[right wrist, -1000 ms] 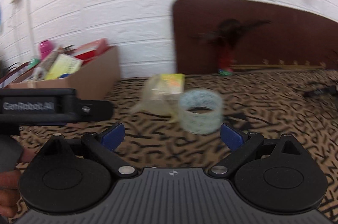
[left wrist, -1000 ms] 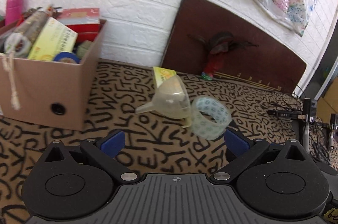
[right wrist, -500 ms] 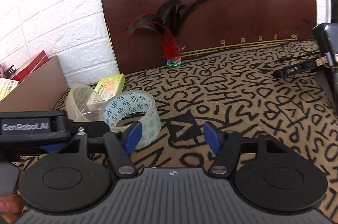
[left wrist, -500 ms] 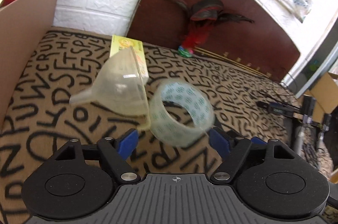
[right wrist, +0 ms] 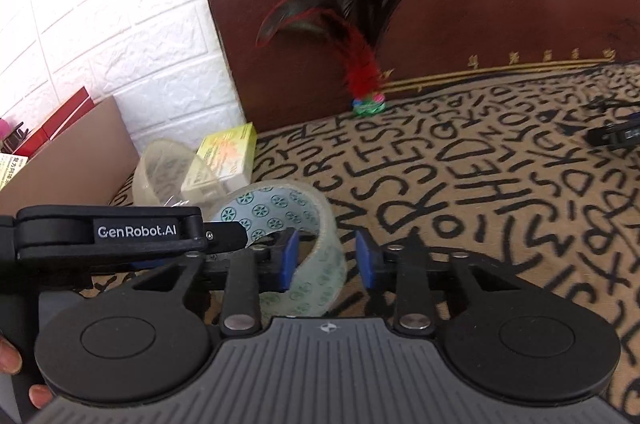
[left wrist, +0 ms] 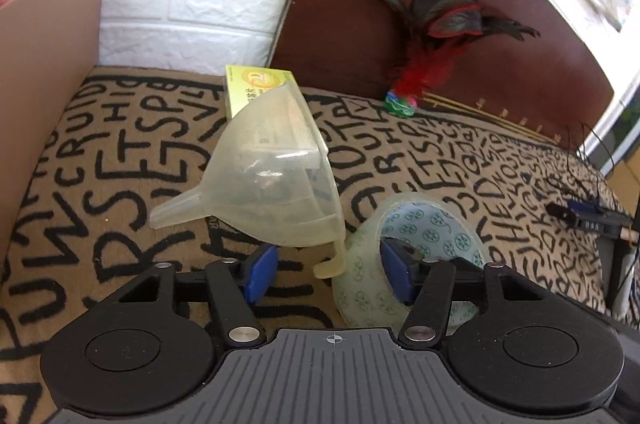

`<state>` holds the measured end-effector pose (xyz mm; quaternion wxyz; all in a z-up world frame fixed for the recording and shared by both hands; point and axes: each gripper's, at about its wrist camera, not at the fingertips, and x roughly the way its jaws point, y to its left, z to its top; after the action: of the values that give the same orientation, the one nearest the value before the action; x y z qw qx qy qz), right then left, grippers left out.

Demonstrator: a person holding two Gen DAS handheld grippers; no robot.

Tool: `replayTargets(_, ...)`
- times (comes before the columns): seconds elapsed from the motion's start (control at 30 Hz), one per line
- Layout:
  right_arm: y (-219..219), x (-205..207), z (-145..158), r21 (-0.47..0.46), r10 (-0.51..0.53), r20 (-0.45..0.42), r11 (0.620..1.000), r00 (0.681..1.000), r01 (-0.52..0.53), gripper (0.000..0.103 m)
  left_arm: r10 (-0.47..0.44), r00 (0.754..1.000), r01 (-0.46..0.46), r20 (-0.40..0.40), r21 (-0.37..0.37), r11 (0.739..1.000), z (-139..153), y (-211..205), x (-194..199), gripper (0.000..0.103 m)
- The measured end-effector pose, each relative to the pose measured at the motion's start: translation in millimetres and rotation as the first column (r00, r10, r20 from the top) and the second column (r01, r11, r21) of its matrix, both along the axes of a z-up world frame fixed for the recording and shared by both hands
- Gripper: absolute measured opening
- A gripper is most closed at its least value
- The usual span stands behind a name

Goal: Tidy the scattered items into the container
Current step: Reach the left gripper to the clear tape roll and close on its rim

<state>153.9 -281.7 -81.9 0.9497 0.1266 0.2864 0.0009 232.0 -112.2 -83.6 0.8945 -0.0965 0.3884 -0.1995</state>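
My left hand-held gripper [left wrist: 328, 274] is spread wide, its right finger inside the tape roll [left wrist: 416, 252] and the funnel's [left wrist: 272, 184] tab between its fingers. My right hand-held gripper [right wrist: 326, 260] is also unclenched, straddling the roll's wall on the desk [right wrist: 500, 184]. The cardboard box [left wrist: 44, 72] stands to the left.

1. Clear tape roll [left wrist: 416, 256], teal flower-print core, standing on edge on the letter-print cloth.
2. Cloudy plastic funnel [left wrist: 272, 180] tipped on its side, touching the tape.
3. Yellow-green box [right wrist: 226, 154] behind the funnel.
4. Cardboard box [right wrist: 76, 160] far left, pretty stuffed.
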Motion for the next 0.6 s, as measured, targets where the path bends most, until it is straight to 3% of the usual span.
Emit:
replayTargets(0.13,5.4,-7.0,7.0,-0.041,0.026,-0.016,0.999,1.0,-0.027,0.02,-0.007,1.0,0.007,0.001,0.007,1.0,3.3,2.1,-14.6,0.069)
replayTargets(0.23,6.3,-23.9,13.4,-0.005,0.063,-0.03,0.998,0.998,-0.063,0.016,-0.024,1.0,0.024,-0.005,-0.001,1.0,7.4,7.4,-32.6,0.068)
replayTargets(0.3,9.0,-36.2,15.8,0.02,0.085,-0.043,0.996,0.995,-0.084,0.015,-0.041,0.999,0.041,-0.01,-0.004,0.999,10.8,10.7,-47.1,0.053)
replayTargets(0.33,12.4,-43.2,17.8,0.025,0.098,-0.05,0.995,0.994,-0.097,0.015,-0.055,0.998,0.055,-0.014,0.0,0.998,12.4,12.4,-55.2,0.04)
replayTargets(0.37,16.5,-51.3,20.2,0.026,0.114,-0.051,0.993,0.992,-0.113,0.015,-0.057,0.998,0.058,-0.019,0.022,0.998,14.1,14.0,-64.3,0.043)
replayTargets(0.47,32.3,-77.3,27.6,0.006,0.169,-0.066,0.986,0.984,-0.168,0.016,-0.056,0.998,0.059,-0.03,0.091,0.994,19.5,24.6,-95.0,0.035)
replayTargets(0.6,52.3,-109.1,32.1,0.031,0.258,-0.078,0.966,0.963,-0.257,0.015,-0.035,0.998,0.042,-0.048,0.139,0.989,29.7,54.0,-136.6,0.035)
